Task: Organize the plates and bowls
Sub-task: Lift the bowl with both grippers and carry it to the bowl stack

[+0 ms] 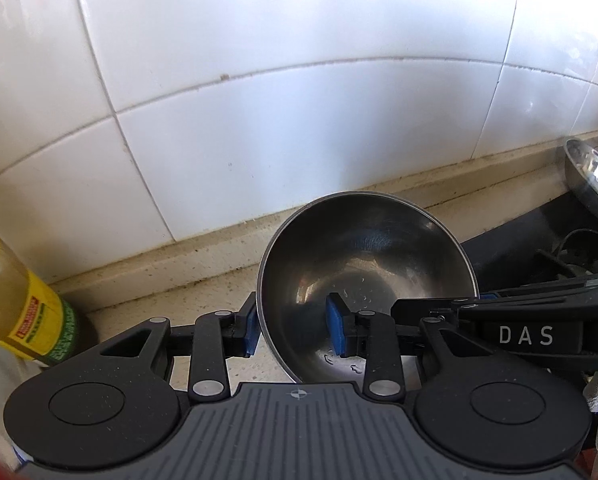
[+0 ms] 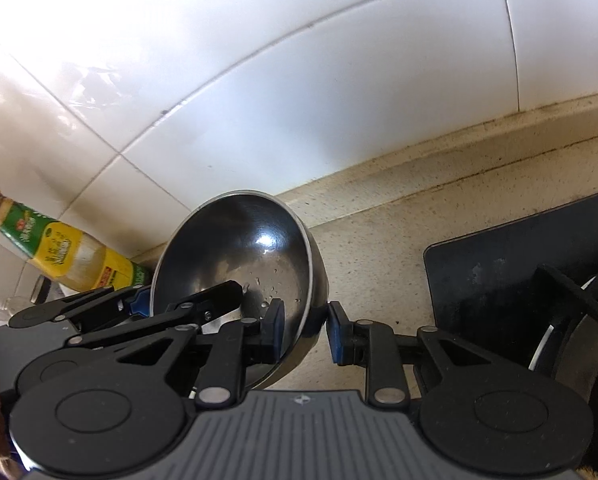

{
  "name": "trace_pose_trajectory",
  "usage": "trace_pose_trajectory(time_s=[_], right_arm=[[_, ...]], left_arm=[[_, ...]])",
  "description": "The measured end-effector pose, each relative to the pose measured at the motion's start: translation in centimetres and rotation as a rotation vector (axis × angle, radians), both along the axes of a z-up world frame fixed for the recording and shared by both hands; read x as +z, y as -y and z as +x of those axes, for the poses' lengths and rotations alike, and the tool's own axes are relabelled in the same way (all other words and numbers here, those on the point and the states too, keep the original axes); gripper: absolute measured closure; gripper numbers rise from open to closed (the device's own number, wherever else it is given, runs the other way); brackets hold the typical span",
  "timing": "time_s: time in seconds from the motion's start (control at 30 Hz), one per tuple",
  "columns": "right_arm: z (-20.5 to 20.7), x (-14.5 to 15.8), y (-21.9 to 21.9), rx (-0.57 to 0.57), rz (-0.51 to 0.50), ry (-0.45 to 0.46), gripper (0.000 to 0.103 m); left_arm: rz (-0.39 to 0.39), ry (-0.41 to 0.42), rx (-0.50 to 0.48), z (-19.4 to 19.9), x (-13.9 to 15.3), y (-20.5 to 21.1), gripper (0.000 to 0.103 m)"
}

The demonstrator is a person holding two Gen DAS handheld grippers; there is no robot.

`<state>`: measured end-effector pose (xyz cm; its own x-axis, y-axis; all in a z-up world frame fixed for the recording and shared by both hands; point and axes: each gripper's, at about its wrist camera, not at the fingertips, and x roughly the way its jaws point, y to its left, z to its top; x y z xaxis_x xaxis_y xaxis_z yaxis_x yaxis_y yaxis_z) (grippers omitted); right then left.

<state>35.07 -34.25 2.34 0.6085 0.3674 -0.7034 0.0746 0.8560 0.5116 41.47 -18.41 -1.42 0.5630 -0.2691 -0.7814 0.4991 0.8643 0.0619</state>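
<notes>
a steel bowl point(image 1: 363, 280) stands tilted on the speckled surface point(image 2: 379, 248) near the tiled wall point(image 1: 299, 80), its hollow wet with droplets and turned toward both cameras. the left gripper point(image 1: 295, 330) straddles the bowl's left wall, one blue pad outside and one inside; the jaws stand at a middling width, and whether the pads press the metal or only flank it cannot be told. the right gripper point(image 2: 305, 330) likewise brackets the opposite wall, inner pad within the hollow, outer pad just beside the outer skin, with a sliver of gap apparently showing on the outer side. judged step: a two-gripper pickup of this one bowl, at or just before closing on the rim. a second steel bowl point(image 1: 591, 176) lies at the far right beside the dark stove top point(image 2: 499, 276), well apart from the first; it is the likely stacking partner, though this is inference only. a yellow-labelled bottle point(image 2: 71, 256) stands near the bowl's left side. the next move calls for both pairs of jaws to pinch the thin wall firmly and evenly, then lift level; wet polished steel is apt to slip or pivot between flat pads, and a swing to the left could knock the bottle
</notes>
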Motion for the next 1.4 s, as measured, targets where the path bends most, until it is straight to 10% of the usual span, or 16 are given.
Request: trace_pose_trajectory(time_s=[0.63,1.4], right_arm=[[-7.0,6.6,-1.8,0.046,-0.015,0.120,0.076],[-13.3,6.6,-5.2,0.128,-0.032,0.109,0.076]], left_arm=[[-0.036,0.128,0.036,-7.8,6.5,-2.5,0.061],[-0.043,0.133,0.091,-15.2,6.9,-6.8,0.060]])
